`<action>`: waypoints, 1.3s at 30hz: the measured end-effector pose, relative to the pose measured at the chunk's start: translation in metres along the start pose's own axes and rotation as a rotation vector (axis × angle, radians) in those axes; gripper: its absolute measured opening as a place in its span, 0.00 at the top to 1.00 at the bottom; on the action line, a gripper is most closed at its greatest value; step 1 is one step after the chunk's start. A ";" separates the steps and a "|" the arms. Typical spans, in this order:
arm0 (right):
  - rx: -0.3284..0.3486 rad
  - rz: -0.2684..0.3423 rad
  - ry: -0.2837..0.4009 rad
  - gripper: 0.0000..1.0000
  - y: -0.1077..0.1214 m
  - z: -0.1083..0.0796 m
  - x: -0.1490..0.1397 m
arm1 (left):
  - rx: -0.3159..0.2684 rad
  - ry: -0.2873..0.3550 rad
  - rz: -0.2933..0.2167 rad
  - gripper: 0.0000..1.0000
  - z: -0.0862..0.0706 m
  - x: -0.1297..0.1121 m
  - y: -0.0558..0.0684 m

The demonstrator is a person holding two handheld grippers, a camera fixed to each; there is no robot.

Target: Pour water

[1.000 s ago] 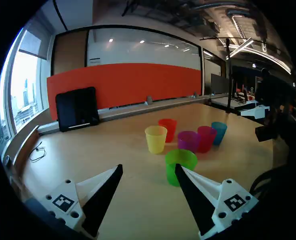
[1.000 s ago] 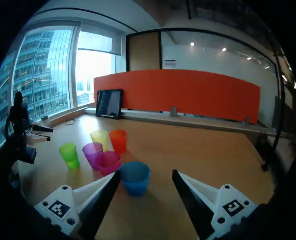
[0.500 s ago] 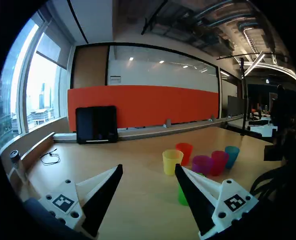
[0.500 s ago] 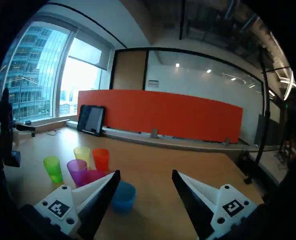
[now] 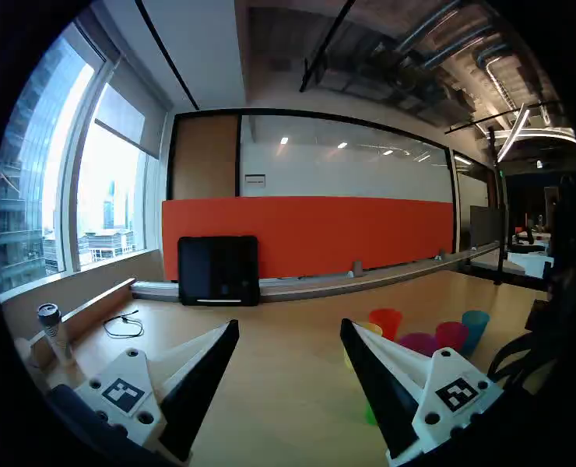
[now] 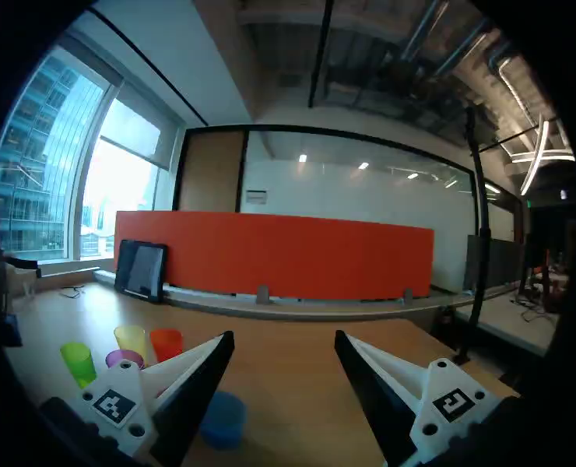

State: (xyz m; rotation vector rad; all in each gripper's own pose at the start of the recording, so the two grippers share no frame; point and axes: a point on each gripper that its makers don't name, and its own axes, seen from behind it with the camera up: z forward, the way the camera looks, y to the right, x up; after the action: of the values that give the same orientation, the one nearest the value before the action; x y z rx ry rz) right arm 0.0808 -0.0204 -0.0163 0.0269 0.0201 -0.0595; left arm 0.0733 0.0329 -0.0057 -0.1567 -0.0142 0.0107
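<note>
Over the last second both cameras have tipped upward, so the cups sit lower in view. On the wooden table (image 5: 288,397), well short of the orange partition (image 5: 311,233), the red cup (image 5: 386,321), pink cup (image 5: 451,335) and blue cup (image 5: 475,325) peek past a finger of my left gripper (image 5: 288,323). A black tablet (image 5: 218,270) leans at that partition's foot; the green cup (image 6: 78,363) and yellow cup (image 6: 131,339) stand beside my right gripper (image 6: 284,335), whose finger covers part of the cluster, and both grippers are spread wide, touching nothing.
</note>
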 end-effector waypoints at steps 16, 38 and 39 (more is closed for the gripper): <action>-0.058 0.015 0.035 0.00 -0.001 -0.008 0.006 | 0.113 0.039 -0.016 0.03 0.005 -0.004 -0.020; -0.058 0.011 0.006 0.00 -0.013 -0.006 0.002 | 0.193 0.038 0.008 0.03 0.000 -0.051 -0.035; -0.059 0.013 0.007 0.00 -0.013 -0.007 0.003 | 0.194 0.036 0.004 0.03 -0.001 -0.053 -0.035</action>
State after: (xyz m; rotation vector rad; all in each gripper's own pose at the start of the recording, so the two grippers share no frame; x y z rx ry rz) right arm 0.0824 -0.0336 -0.0232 -0.0314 0.0283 -0.0459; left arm 0.0204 -0.0028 -0.0015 0.0367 0.0229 0.0133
